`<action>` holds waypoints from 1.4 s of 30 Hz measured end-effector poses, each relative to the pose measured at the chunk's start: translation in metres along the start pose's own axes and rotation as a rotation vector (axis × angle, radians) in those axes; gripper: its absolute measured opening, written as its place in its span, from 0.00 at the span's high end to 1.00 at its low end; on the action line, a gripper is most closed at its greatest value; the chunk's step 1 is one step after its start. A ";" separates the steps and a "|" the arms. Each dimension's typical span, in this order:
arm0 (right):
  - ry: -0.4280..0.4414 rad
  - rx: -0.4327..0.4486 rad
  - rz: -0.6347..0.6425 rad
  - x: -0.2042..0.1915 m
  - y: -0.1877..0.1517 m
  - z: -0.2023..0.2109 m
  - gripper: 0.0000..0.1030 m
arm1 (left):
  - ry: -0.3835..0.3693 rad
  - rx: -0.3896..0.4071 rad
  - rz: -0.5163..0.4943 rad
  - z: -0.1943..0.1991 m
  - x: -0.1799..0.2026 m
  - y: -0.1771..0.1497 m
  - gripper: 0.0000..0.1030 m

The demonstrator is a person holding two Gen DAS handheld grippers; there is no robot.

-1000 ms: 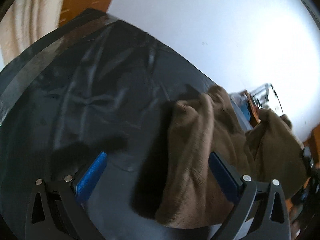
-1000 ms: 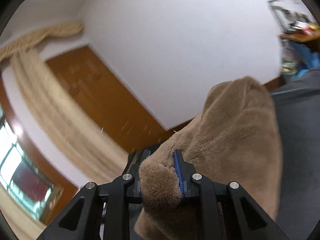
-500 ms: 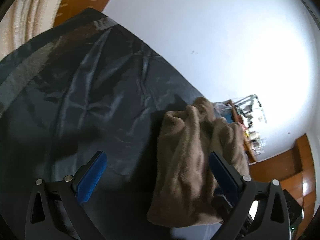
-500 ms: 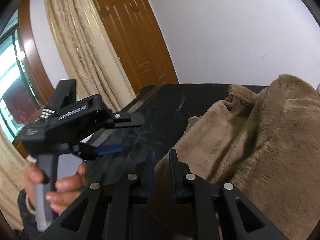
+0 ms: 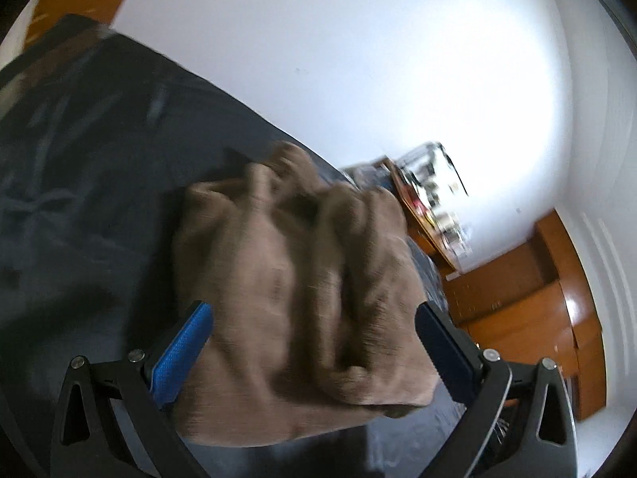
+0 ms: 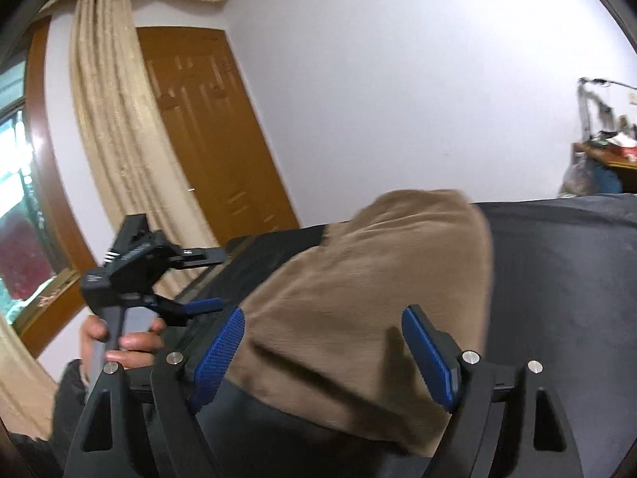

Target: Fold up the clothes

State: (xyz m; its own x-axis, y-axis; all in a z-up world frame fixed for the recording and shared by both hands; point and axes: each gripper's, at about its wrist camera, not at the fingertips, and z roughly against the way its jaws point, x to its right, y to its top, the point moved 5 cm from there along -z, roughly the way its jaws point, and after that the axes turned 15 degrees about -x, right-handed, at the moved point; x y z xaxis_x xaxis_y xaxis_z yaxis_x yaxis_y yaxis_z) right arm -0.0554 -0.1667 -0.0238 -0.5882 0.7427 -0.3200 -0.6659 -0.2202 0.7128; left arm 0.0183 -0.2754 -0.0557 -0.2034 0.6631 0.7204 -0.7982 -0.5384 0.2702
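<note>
The brown fleece garment (image 5: 302, 279) lies bunched in a thick, lumpy bundle on the dark sheet (image 5: 79, 183), filling the middle and lower middle of the left wrist view and running from the centre to the lower right of the right wrist view (image 6: 358, 298); the left gripper (image 5: 314, 342) has its jaws spread wide with the bundle between them but nothing pinched, and the right gripper (image 6: 322, 354) likewise stands wide apart, straddling the near edge of the cloth without clamping it; the left gripper also shows at the left of the right wrist view (image 6: 199, 279), held in a hand (image 6: 127, 342). The fleece looks soft, light and floppy, plush enough to grip without slipping, but likely to sag and slide out of shape when lifted; a rounded outer edge or a corner at the near side seems the best hold, taking a single layer where possible. The sheet is bare to the left in the left wrist view and to the right in the right wrist view, giving room to spread the cloth; its far edge runs close behind the bundle.
</note>
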 end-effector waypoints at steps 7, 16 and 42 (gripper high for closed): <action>0.008 0.013 -0.149 0.054 0.001 0.002 0.19 | 0.033 -0.107 -0.030 -0.045 0.032 0.038 0.01; 0.059 -0.022 -0.213 0.079 -0.007 -0.006 0.19 | 0.008 -0.288 0.013 -0.121 0.030 0.072 0.01; -0.006 -0.001 -0.139 0.072 -0.005 -0.013 0.19 | 0.158 -0.163 -0.186 -0.007 0.080 0.056 0.74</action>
State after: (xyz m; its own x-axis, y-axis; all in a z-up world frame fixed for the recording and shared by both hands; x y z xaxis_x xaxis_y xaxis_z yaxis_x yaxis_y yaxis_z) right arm -0.1003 -0.1208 -0.0589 -0.4879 0.7696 -0.4120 -0.7412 -0.1160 0.6612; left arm -0.0467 -0.2493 0.0126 -0.1208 0.8224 0.5560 -0.9080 -0.3179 0.2730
